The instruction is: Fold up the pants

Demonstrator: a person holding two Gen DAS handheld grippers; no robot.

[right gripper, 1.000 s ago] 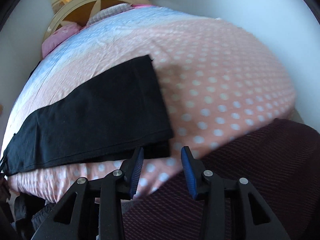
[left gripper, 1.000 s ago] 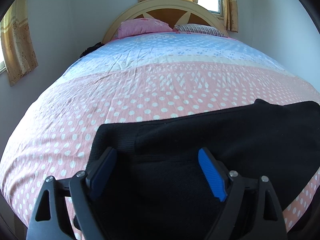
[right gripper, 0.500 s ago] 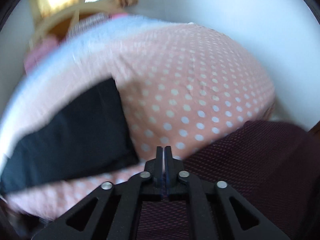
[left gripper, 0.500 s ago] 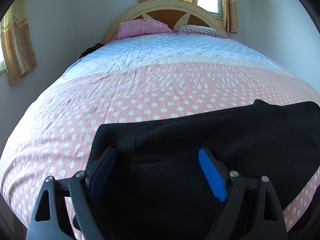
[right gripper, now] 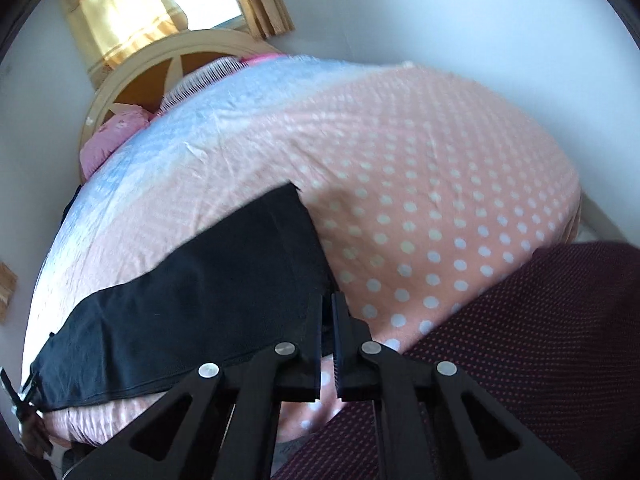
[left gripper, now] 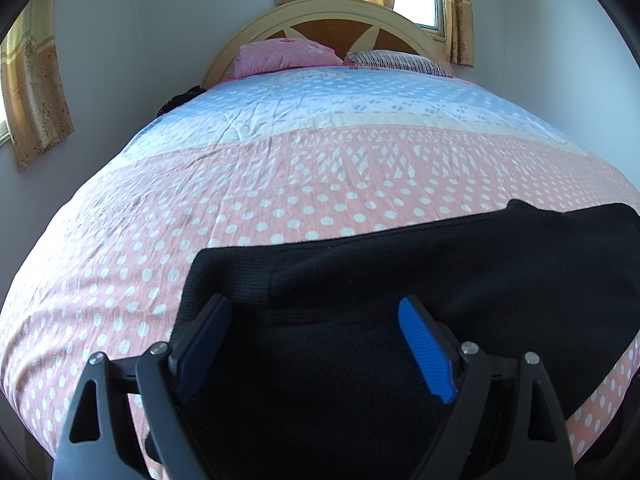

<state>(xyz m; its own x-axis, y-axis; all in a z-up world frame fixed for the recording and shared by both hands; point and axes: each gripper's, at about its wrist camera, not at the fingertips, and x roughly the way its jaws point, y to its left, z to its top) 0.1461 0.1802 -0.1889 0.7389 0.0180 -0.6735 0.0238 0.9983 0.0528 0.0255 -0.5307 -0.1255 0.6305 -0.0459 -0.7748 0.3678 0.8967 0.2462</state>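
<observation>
Black pants (left gripper: 400,280) lie flat along the near edge of the bed, one end under my left gripper (left gripper: 316,340), which is open and hovers over the ribbed waistband end. In the right wrist view the pants (right gripper: 192,300) stretch to the left across the bed. My right gripper (right gripper: 328,320) has its jaws nearly together at the near right corner of the pants' hem; a thin bit of black cloth seems to sit between the fingertips, but I cannot tell for sure.
The bed (left gripper: 280,184) has a pink polka-dot and blue cover. A pink pillow (left gripper: 280,56) and a striped pillow (left gripper: 400,62) lie by the headboard (left gripper: 332,20). A dark maroon dotted cloth (right gripper: 540,360) fills the lower right of the right wrist view. Walls stand close on both sides.
My right gripper closed from open to nearly shut, swung away, then came back to the pants' hem corner. The left gripper has not moved.
</observation>
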